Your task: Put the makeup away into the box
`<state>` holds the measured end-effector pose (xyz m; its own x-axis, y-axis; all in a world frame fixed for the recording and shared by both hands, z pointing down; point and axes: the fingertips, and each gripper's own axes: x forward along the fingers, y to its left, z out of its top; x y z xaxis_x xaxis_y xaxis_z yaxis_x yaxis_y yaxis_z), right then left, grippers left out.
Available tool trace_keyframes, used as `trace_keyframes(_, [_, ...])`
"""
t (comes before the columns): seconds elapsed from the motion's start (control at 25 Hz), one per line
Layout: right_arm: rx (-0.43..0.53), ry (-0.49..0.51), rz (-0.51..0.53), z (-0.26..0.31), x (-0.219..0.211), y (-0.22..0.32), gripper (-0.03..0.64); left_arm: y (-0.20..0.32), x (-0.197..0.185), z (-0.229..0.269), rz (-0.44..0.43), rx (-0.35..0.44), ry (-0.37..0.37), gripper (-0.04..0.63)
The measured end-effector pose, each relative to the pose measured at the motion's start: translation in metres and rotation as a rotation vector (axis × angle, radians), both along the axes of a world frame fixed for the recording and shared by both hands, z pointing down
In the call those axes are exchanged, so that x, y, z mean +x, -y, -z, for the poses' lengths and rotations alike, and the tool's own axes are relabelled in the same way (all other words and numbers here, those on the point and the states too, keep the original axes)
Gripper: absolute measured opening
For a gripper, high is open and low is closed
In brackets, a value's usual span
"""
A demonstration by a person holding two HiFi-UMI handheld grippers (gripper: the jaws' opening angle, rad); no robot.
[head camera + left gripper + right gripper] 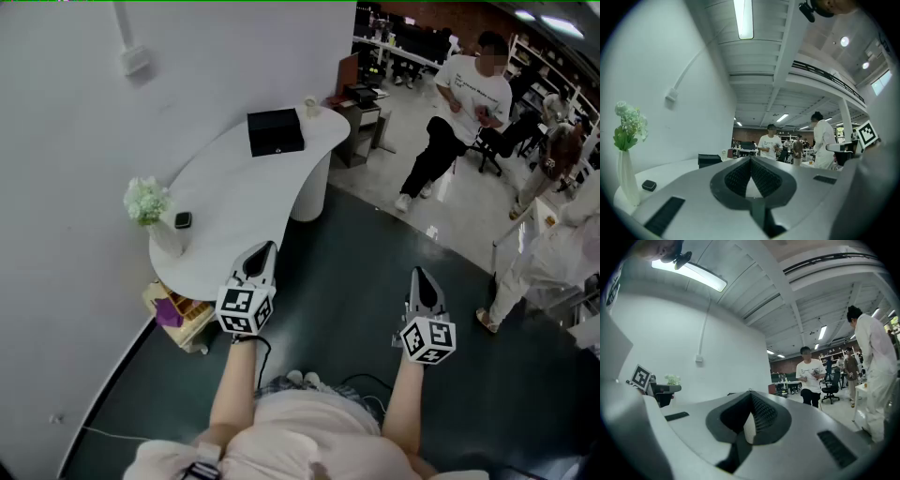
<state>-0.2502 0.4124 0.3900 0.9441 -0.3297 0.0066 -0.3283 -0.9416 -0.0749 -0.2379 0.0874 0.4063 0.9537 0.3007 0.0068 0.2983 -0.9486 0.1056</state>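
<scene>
My left tool: its jaws are closed together and hold nothing. It is low in the middle of the head view, by the near edge of the white table.
My right tool: closed too, and empty. It is at the lower right, over the dark floor.
Box: the black box sits at the upper middle, on the far part of the table. Its lid looks down.
Makeup: one small dark thing lies at the left, just beside the flowers. I think it is the makeup, but it is too small to be sure. It is well apart from the box.
Done: nothing yet, I think.
Left to do: everything. I must pick it up, open the box and put it in.
</scene>
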Motion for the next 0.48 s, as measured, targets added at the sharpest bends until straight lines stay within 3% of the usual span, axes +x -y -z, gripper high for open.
trace_keyframes(0.48, [0.003, -0.005, 0.04, 0.0, -0.002, 0.012, 0.014, 0.001, -0.004, -0.002, 0.008, 0.007, 0.016, 0.026])
